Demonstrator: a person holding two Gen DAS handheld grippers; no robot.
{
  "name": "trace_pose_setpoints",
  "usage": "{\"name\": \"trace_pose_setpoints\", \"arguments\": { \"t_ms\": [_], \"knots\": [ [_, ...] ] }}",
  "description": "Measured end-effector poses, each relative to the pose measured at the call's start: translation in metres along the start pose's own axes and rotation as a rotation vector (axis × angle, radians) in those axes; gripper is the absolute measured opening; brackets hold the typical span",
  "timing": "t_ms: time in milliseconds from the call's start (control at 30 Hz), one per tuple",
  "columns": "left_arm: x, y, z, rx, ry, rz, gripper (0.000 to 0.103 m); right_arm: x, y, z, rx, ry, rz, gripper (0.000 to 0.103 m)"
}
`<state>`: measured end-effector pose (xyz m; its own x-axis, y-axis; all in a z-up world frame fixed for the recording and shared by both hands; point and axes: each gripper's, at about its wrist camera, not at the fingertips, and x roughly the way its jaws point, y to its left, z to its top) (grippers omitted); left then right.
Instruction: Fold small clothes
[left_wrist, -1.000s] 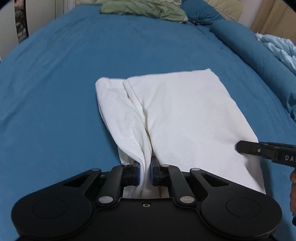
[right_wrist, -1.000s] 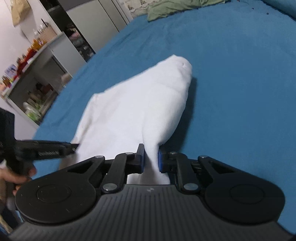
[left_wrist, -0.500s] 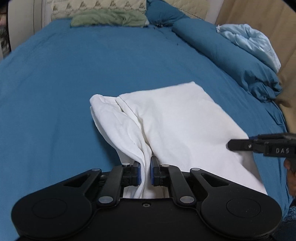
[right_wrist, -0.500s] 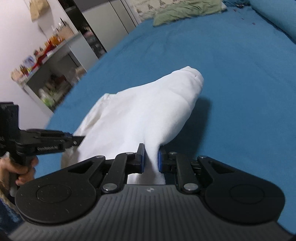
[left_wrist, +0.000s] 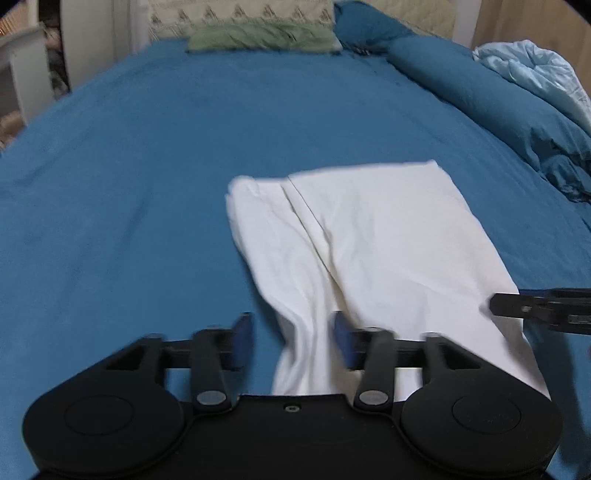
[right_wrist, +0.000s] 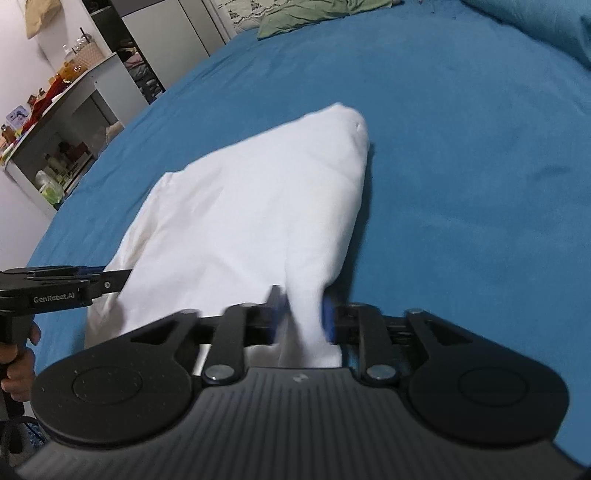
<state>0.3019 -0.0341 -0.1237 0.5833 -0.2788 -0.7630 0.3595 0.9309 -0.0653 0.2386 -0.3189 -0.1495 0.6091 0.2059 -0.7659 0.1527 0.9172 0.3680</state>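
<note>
- Bed (left_wrist: 155, 177) in blue sheet filled both views; far end blurred, near edge cut off by gripper bodies.
- Rolled blue duvet (left_wrist: 491, 107) ran along bed's right side, pale blue blanket (left_wrist: 535, 74) bunched behind it, partly cropped by frame edge.
- White garment (left_wrist: 388, 236) lay folded on bed, near middle-right, close to the near edge; its near hem was hidden behind both gripper bodies, so exact fold count was hard to tell.
- Green cloth (left_wrist: 258, 38) lay at head of bed, smeared by blur.
- Shelf unit (right_wrist: 70, 122) with bottles stood left of bed in right wrist view; items too small to name.
- Left gripper (left_wrist: 291, 339) was opening, jaws wide; a garment fold stood between the fingers, left pad clear of cloth, right pad contact unclear from motion blur.
- Right gripper (right_wrist: 301, 317) was opening, narrower gap; garment corner sat between the fingers, pads blurred, looked just off the cloth.
- Person's hand (right_wrist: 18, 365) on left gripper handle, mostly cut off at frame edge.
</note>
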Motion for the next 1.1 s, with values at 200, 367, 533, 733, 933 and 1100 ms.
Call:
{"name": "trace_pose_setpoints", "arguments": {
  "t_ms": [200, 367, 533, 733, 933, 1100],
  "knots": [
    [-0.01, 0.007, -0.021, 0.045, -0.005, 0.097, 0.084, -0.025, 0.006, -0.015, -0.124, -0.063, -0.117, 0.095],
    [0.01, 0.023, -0.038, -0.021, 0.051, 0.09, 0.086, -0.004, -0.019, -0.029, -0.052, -0.031, -0.174, 0.096],
    [-0.011, 0.024, -0.034, -0.05, 0.028, 0.104, 0.081, -0.011, -0.014, -0.027, -0.059, -0.049, -0.18, 0.095],
    [-0.1, 0.005, -0.014, -0.043, -0.105, 0.148, 0.083, -0.083, 0.013, -0.009, -0.048, -0.161, -0.149, 0.096],
    [-0.201, -0.023, -0.01, -0.011, -0.215, 0.188, 0.103, -0.184, 0.072, -0.002, -0.128, -0.24, -0.264, 0.103],
    [-0.245, -0.04, -0.021, -0.005, -0.228, 0.224, 0.103, -0.243, 0.107, -0.024, -0.164, -0.28, -0.342, 0.103]
  ]
}}
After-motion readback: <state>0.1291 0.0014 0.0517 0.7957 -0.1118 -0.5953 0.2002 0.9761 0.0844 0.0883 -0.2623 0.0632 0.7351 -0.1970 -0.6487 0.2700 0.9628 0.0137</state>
